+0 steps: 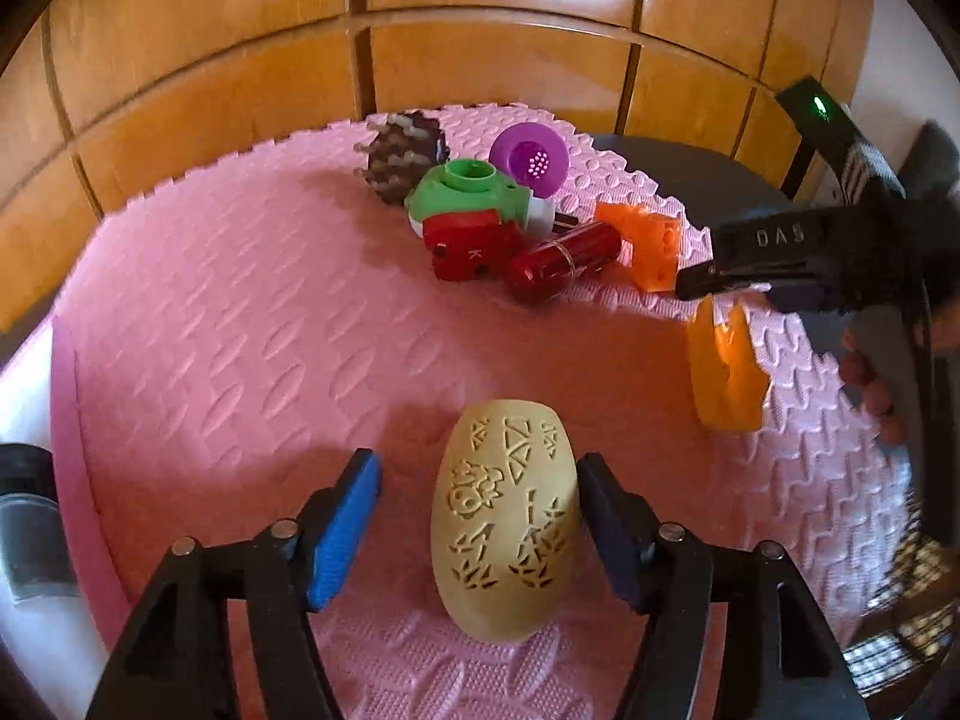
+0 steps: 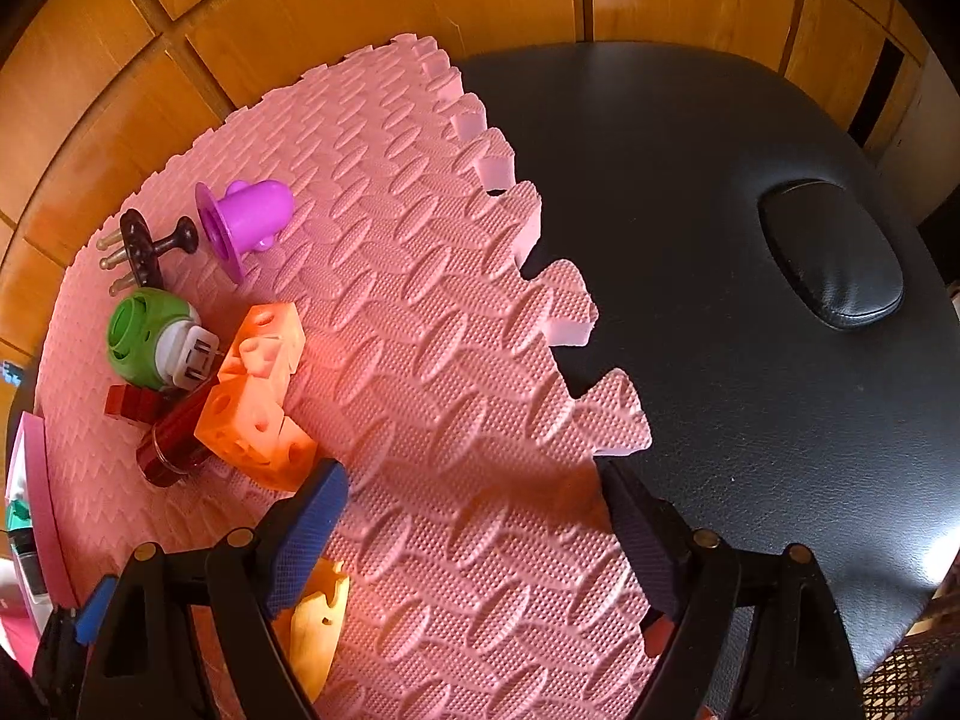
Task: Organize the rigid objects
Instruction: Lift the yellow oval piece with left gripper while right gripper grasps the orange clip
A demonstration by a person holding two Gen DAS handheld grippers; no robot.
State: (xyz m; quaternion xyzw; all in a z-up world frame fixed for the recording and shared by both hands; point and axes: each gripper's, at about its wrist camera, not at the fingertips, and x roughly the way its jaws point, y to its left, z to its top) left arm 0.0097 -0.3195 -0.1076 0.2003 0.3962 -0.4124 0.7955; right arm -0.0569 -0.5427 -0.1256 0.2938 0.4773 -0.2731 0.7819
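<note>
A tan carved egg (image 1: pixel 509 534) lies on the pink foam mat (image 1: pixel 240 330), between the open fingers of my left gripper (image 1: pixel 480 534); the right pad is at its side, the left pad stands apart. A cluster sits at the far side: a dark spiked disc (image 1: pixel 401 156), a purple cup (image 1: pixel 528 161), a green and white plug (image 1: pixel 468 198), a red block (image 1: pixel 468 252), a red cylinder (image 1: pixel 564 261) and an orange holed block (image 1: pixel 651 243). A yellow wedge (image 1: pixel 726 372) stands to the right. My right gripper (image 2: pixel 474 516) is open and empty over the mat, also in the left wrist view (image 1: pixel 780 276).
The mat (image 2: pixel 420 300) lies on a black padded table (image 2: pixel 720 300) with an oval cushion (image 2: pixel 831 252). Wooden panelling (image 1: pixel 480 12) stands behind. A pink mat edge and small items (image 2: pixel 24 528) lie at the left. The yellow wedge (image 2: pixel 318 618) sits under my right gripper's left finger.
</note>
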